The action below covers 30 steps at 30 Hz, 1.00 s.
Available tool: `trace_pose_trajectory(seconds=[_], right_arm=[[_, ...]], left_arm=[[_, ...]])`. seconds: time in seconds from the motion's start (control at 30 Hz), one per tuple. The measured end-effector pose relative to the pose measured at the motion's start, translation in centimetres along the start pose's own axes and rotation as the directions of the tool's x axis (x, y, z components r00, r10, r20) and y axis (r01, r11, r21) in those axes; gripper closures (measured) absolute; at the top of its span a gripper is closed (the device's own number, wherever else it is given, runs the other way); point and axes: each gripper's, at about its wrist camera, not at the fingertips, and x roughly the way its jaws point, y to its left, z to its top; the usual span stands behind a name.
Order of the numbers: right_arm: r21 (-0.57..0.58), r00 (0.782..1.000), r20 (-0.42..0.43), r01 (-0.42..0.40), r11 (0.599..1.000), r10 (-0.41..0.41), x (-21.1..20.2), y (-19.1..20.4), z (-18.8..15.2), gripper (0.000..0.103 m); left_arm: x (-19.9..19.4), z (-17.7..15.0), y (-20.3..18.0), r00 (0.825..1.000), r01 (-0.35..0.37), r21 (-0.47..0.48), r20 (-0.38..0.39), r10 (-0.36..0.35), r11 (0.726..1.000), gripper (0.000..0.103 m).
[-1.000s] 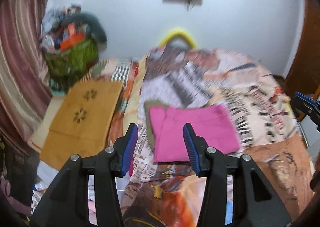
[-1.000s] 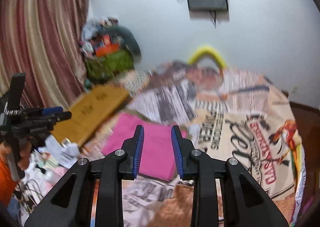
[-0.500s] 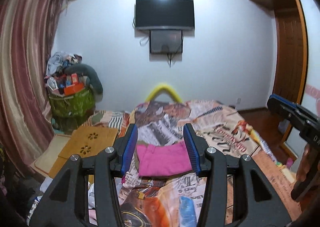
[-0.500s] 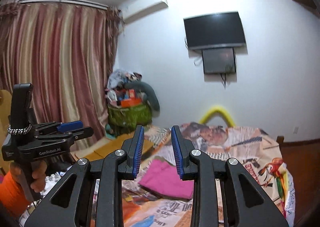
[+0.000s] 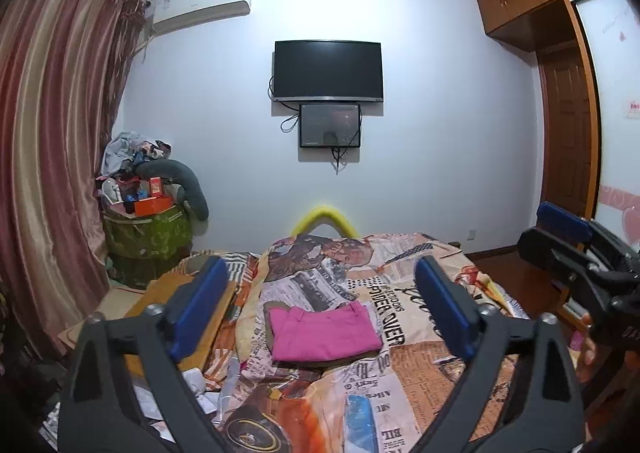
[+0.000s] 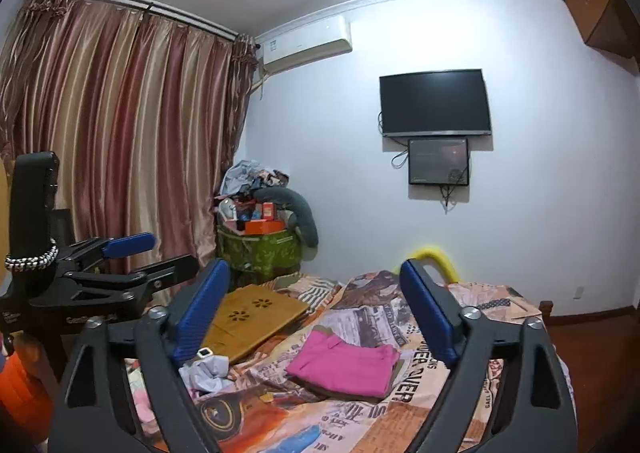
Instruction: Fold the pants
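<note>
The pink pants (image 5: 324,333) lie folded into a flat rectangle on the printed bedspread (image 5: 400,373), on top of a folded olive-brown garment. In the right wrist view the pink pants (image 6: 344,365) sit near the middle of the bed. My left gripper (image 5: 320,309) is held up and back from the pants, jaws opening wide with nothing between them. My right gripper (image 6: 316,313) is likewise raised and clear of the pants, jaws opening, empty. The left gripper (image 6: 132,253) shows at the left of the right wrist view, the right gripper (image 5: 568,241) at the right edge of the left wrist view.
A wooden lap tray (image 6: 252,317) lies left of the bed beside crumpled paper (image 6: 208,369). A green basket piled with clutter (image 5: 148,233) stands in the corner by striped curtains (image 6: 120,153). A TV (image 5: 328,71) hangs on the far wall; a wooden door (image 5: 568,141) is at right.
Both grippers pulled up and back from the bed, so the pants look smaller and the whole room shows. Both pairs of jaws spread from narrow to wide.
</note>
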Motion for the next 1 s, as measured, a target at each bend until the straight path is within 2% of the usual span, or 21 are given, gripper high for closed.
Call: trace_pose_trajectory(seconds=[0.07, 0.1, 0.63, 1.0], right_arm=[[0.012, 1.0, 0.005, 0.012, 1.0, -0.012, -0.1, 0.0, 0.0, 0.002], [0.024, 1.0, 0.009, 0.015, 1.0, -0.015, -0.2, -0.1, -0.1, 0.0], [0.039, 1.0, -0.009, 0.026, 0.999, -0.026, -1.3, 0.0, -0.6, 0.0], [0.047, 0.999, -0.035, 0.042, 0.998, -0.041, -1.5, -0.3, -1.1, 0.0]], left_arm=[[-0.2, 0.0, 0.0, 1.0, -0.005, -0.004, 0.012, 0.005, 1.0, 0.001], [-0.3, 0.0, 0.0, 1.0, -0.01, -0.004, 0.016, 0.01, 1.0, 0.0], [-0.2, -1.0, -1.0, 1.0, -0.017, 0.022, 0.014, 0.016, 1.0, 0.0], [0.5, -1.3, -0.6, 1.0, -0.017, 0.004, -0.011, 0.017, 1.0, 0.0]])
